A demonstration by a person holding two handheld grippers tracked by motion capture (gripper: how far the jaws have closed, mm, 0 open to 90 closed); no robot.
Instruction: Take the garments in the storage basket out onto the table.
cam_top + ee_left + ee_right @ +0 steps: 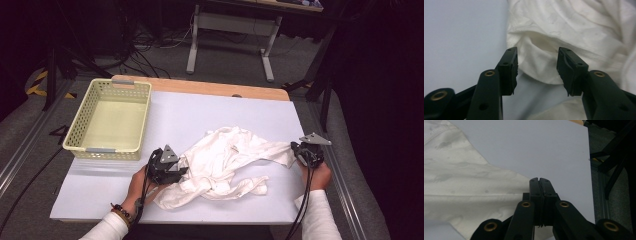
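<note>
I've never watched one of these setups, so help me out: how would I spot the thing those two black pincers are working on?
Start at the pale grey sheet covering the table. Its near half holds a crumpled white garment, between the left gripper and the right gripper. It is soft and wrinkled, unlike the stiff, pale yellow lattice basket at the far left.

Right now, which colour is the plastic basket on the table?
The basket is pale yellow with grey handles; the high view shows it best.
</note>
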